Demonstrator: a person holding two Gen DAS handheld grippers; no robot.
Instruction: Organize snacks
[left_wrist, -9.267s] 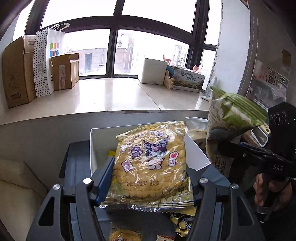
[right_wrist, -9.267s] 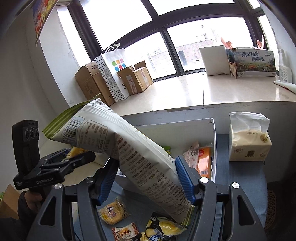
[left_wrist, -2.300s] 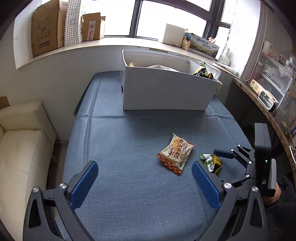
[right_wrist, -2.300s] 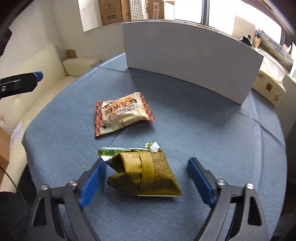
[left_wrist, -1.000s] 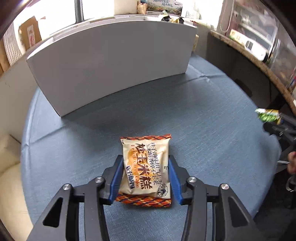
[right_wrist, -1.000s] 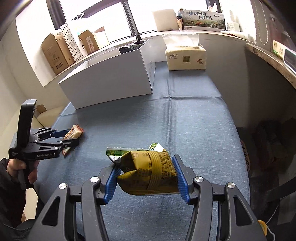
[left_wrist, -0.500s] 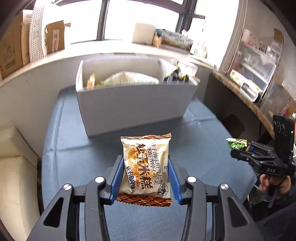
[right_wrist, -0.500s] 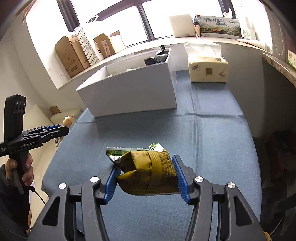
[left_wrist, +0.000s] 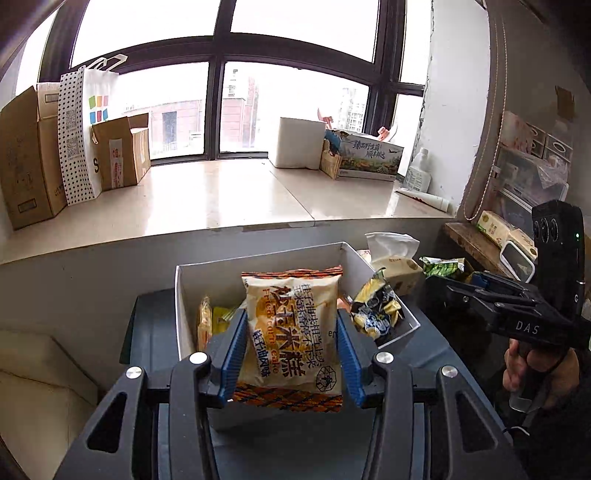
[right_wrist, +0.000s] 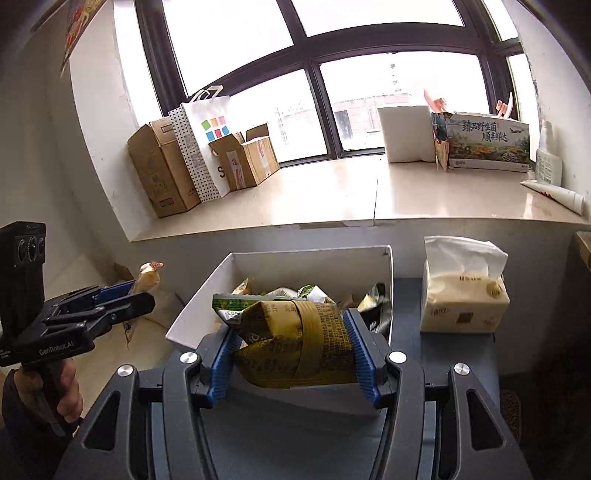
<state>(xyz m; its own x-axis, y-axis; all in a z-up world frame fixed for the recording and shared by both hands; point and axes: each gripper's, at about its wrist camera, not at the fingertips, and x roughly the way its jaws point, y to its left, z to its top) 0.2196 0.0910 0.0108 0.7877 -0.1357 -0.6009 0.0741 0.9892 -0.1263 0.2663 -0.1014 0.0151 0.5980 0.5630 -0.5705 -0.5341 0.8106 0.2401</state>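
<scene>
The corn cake packet (left_wrist: 291, 328) sits clamped between the narrowed jaws of the left gripper (left_wrist: 291, 354), held clear of the table (left_wrist: 155, 332). Just beyond and below its tip stands the white box (left_wrist: 258, 269), already holding several snacks: an orange packet (left_wrist: 204, 323) to the gripper's left and a dark blue-and-yellow packet (left_wrist: 376, 312) to its right. The right gripper (right_wrist: 293, 350) is closed about as far on a folded olive-green packet (right_wrist: 295, 343), also poised ahead of the box's near wall (right_wrist: 192, 317). A tissue pack (right_wrist: 461, 306) stands to that gripper's right. Judgement: the task is well advanced; these two packets remain to be released into the box. Whether other snacks are left on the table cannot be told.
</scene>
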